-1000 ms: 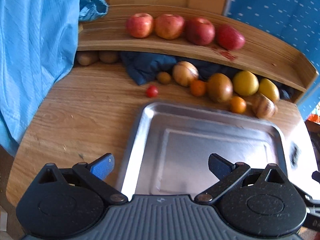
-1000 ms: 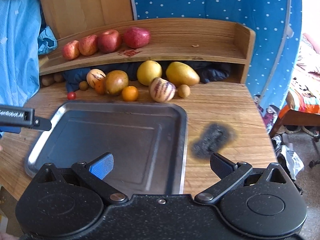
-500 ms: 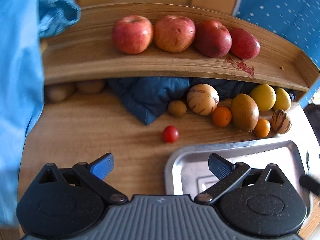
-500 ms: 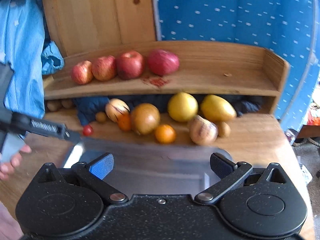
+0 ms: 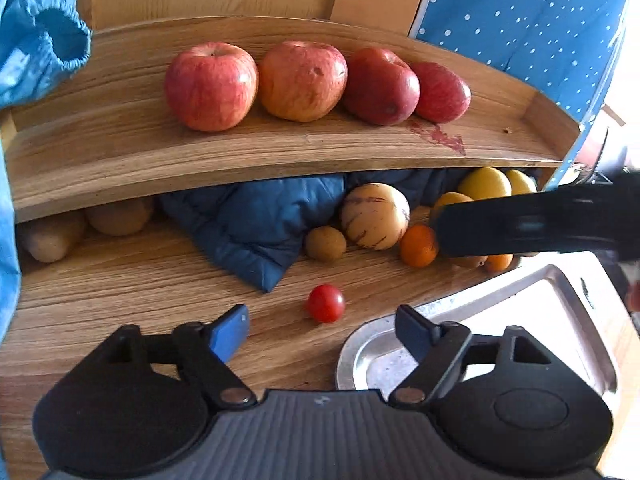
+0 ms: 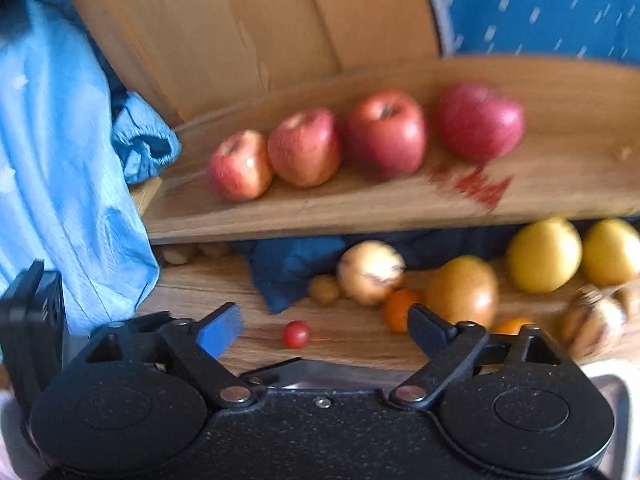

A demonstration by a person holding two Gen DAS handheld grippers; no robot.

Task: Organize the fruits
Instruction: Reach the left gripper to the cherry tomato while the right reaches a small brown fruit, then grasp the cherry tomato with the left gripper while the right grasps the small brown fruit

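With both our left gripper [image 5: 322, 330] and right gripper [image 6: 324, 330] spread empty, we risk nudging the cherry tomato [image 5: 325, 303] rolling away

Four red apples [image 5: 211, 86] sit in a touching row on the wooden shelf in the upper middle of the left wrist view. Below, at centre, a small red cherry tomato [image 5: 325, 303] lies alone on the desk. Right of centre cluster a brown kiwi [image 5: 325, 243], a striped pale pepino melon [image 5: 375, 216], a small orange [image 5: 418, 245] and yellow fruits [image 5: 484, 183]. The steel tray [image 5: 372, 354] lies empty, lower right.
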